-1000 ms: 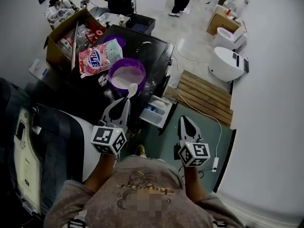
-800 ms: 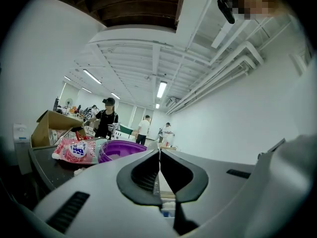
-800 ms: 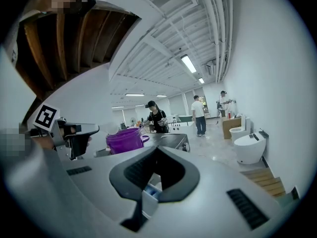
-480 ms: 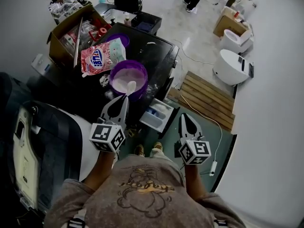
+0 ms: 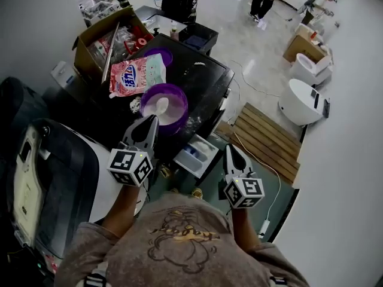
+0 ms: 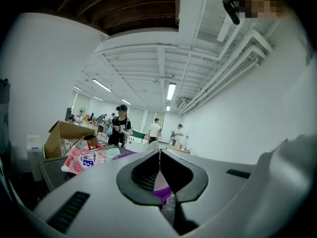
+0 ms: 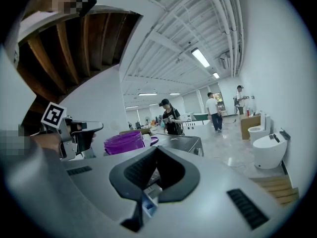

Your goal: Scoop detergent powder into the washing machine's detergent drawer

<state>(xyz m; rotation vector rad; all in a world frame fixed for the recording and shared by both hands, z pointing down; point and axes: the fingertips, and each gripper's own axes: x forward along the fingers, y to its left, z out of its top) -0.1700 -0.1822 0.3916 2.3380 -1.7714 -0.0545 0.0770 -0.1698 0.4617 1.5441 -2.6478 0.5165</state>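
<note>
On the washing machine (image 5: 200, 79), the purple tub (image 5: 181, 100) of powder (image 5: 173, 113) sits near the open detergent drawer (image 5: 200, 152), so the left gripper (image 5: 152, 119), clamped on the white scoop (image 5: 161, 106), should lift it level; the right gripper (image 5: 230, 149) has its jaws pressed together on nothing.

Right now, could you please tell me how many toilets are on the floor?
2. One toilet stands beside the wooden pallet; the other is behind it, near a cardboard box. More may be hidden.

Tub (image 5: 177, 99) glossy purple plastic; detergent bag (image 5: 136, 76) shiny crinkled film; box (image 5: 88, 36) matt cardboard; pallet (image 5: 266, 139) bare wood; drawer (image 5: 194, 155) smooth white plastic; floor (image 5: 251, 46) polished.
</note>
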